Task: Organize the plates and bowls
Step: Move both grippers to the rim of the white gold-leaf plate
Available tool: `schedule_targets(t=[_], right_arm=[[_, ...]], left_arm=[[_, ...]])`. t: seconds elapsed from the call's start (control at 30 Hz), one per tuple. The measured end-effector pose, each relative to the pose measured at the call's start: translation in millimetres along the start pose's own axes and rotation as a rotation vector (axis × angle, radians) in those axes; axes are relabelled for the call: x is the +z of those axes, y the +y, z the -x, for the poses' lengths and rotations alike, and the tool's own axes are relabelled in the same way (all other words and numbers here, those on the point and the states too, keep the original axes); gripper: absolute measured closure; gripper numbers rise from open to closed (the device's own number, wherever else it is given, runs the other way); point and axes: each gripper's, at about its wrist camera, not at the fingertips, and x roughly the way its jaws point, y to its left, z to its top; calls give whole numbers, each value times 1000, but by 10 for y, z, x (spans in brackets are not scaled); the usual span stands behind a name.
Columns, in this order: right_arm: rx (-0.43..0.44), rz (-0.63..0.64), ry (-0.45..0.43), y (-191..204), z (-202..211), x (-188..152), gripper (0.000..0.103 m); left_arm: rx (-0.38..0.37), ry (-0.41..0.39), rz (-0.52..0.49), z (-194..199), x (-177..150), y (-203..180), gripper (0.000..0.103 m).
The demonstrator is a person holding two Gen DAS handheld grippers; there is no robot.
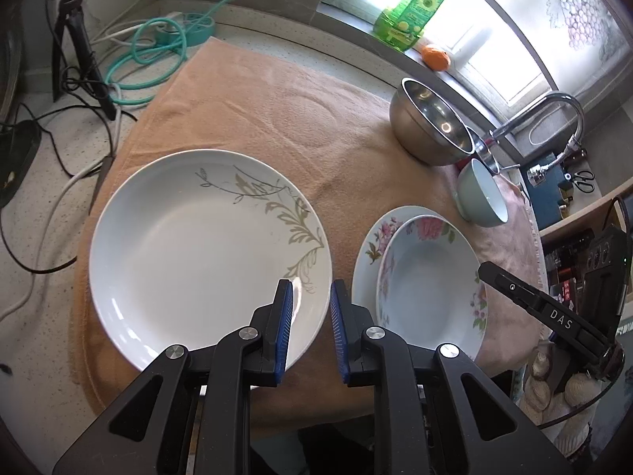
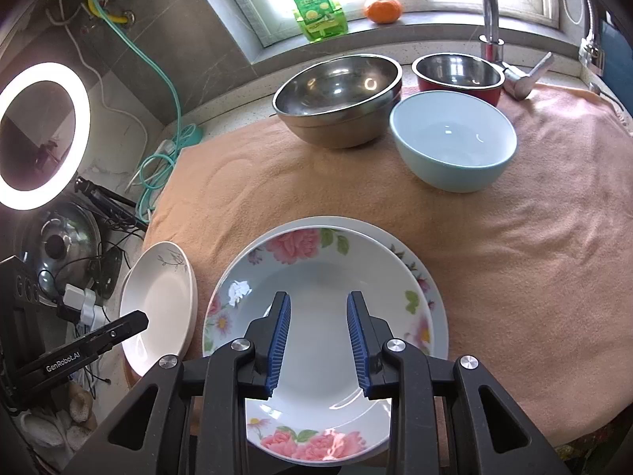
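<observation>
Peach terry towel [image 2: 494, 277]: spread over the speckled countertop [image 1: 277, 39], carrying all the dishes.
Large white plate with grey-gold leaf print [image 1: 205, 253]: flat on the towel's left part, just under the left gripper's tips; in the right wrist view it shows at the left edge [image 2: 158, 304].
Rose-patterned deep plate [image 2: 316, 316]: stacked on a second floral plate [image 2: 431, 289], whose rim peeks out behind and to the right; the pair sits just beside the white plate, not touching it.
Big stainless steel bowl [image 2: 336, 99]: at the back of the towel, near the window sill.
Pale blue ceramic bowl [image 2: 451, 146]: just right of the steel bowl, close against it.
Red-sided pot with steel interior [image 2: 459, 75]: behind the blue bowl, beside the chrome faucet [image 2: 490, 19].
Left gripper [image 1: 311, 289]: hangs over the white plate's near-right rim, blue pads [image 1: 285, 316] a narrow gap apart, nothing between them, empty.
Right gripper [image 2: 318, 301]: hangs above the rose plate's hollow, pads [image 2: 279, 336] parted somewhat wider, clasping nothing.
Window sill: green sunflower-label bottle [image 2: 312, 0] and an orange fruit [image 2: 383, 10].
Left side: glowing ring light [image 2: 39, 134], teal cord [image 1: 158, 59] and black tripod [image 1: 75, 39].
</observation>
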Motion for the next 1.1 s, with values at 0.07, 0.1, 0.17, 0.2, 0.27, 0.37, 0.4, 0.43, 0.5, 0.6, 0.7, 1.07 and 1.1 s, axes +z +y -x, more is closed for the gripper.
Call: schedule_targets(t=[0.07,0.1,0.17,0.2,0.27,0.37,0.4,0.43,0.5,0.6,0.7,1.07,1.1], right_arm=[[15,20,3,81,-19,18,76],[22,30,5,122,-31,25,76],[33,49,9,204,-57,38,76],[40,57,12,245,-73,48,76],[56,76,19,329,-100,61,76],[72,107,26,465,-142,70,76],[78,117,30,507,-157,74,76],[84,126,32,549,-172,77,76],[93,145,39,640,-209,83,76],[106,176,48,764,-260,88,76],[117,199,60,872,-327,101,76],[142,256,116,1159,-622,163,76],[142,258,123,1174,-653,169,76]], left_arm=[[11,-12,24,48,-16,78,86],[15,-18,37,73,-24,117,86],[24,-31,60,124,-44,186,86],[30,-38,70,152,-56,220,86],[39,-52,94,210,-80,300,86],[55,-72,129,285,-112,421,86],[62,-78,142,308,-122,461,86],[66,-83,152,327,-128,499,86],[77,-93,173,365,-147,579,86],[95,-105,201,415,-179,693,86],[114,-116,222,452,-214,793,86],[157,-99,267,391,-262,1039,86],[159,-96,268,376,-256,1050,86]])
